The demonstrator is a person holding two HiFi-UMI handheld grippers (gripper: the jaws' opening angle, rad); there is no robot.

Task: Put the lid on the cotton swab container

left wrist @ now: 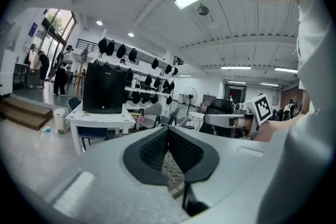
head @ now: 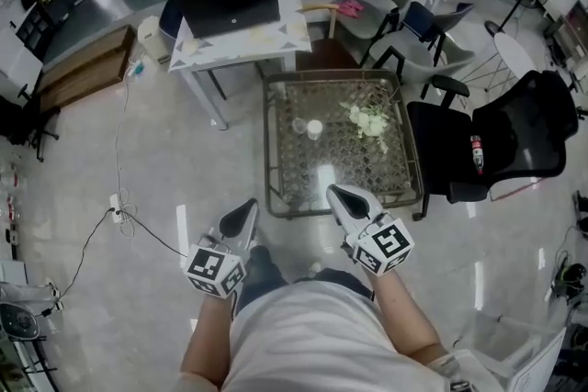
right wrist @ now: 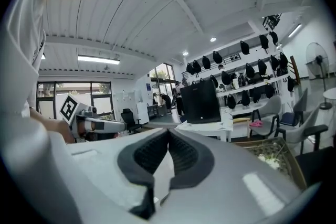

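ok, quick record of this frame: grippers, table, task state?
left gripper: jaws shut, empty, near the body
right gripper: jaws shut, empty, near the body
table: ahead of both grippers
on table: white round item, too small to tell lid from container; pale pile
task: not started

Black chair (head: 542,119), white container (head: 314,129) (lattice-patterned table (head: 303,172)).

No legible text, label, brand, number or sign on anything here.
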